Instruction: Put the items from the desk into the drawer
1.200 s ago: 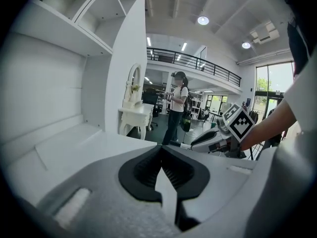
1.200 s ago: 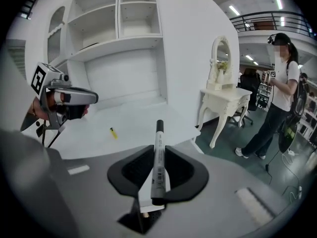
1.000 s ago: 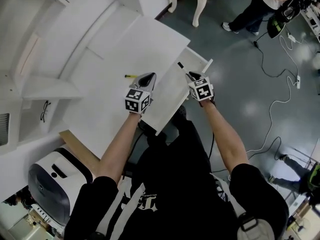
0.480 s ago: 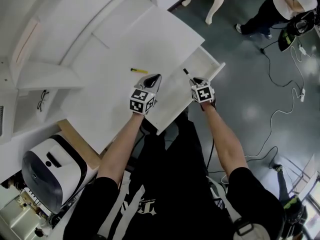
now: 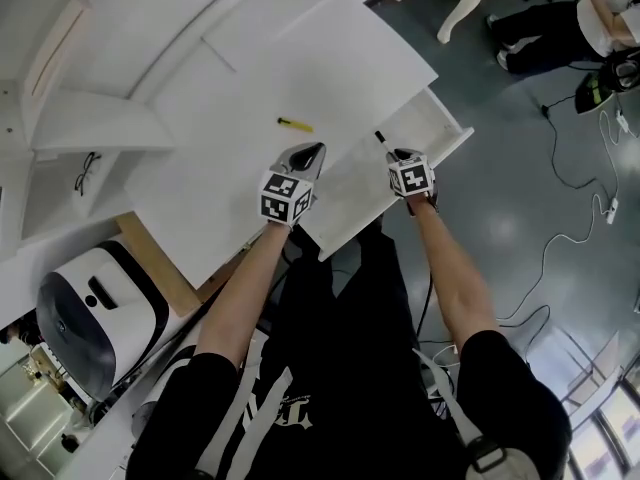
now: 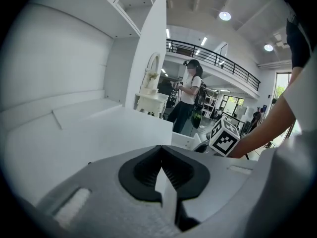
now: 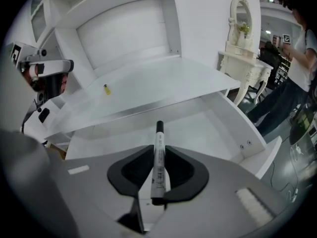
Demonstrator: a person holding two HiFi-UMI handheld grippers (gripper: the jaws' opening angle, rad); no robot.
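Since a second earlier, both hands had sunk toward the furniture, and the right tongs had carried the marker lower over the open drawer. The small yellow item lay where it had been, on the white table.

The right tongs were closed only as far as the marker's barrel allowed. The pads pinched it toward its rear end, and the capped black tip stuck out ahead and pointed down into the drawer. The left tongs were closed pad to pad with nothing between them. They hovered above the table's near edge, just short of the yellow item.

The marker looked light and stiff, with a smooth round plastic barrel that could probably roll or swivel in a loose pinch. Held behind its middle, it likely wanted to tip nose-down, so a low release above the bare drawer floor seemed wise. A grip across the barrel nearer the centre would have been steadier.

The yellow item was too small to identify. It appeared short, light and rigid, and lay flat. It would probably need the left tongs opened and then closed across its narrow width, close to the tabletop, or it might skid away.
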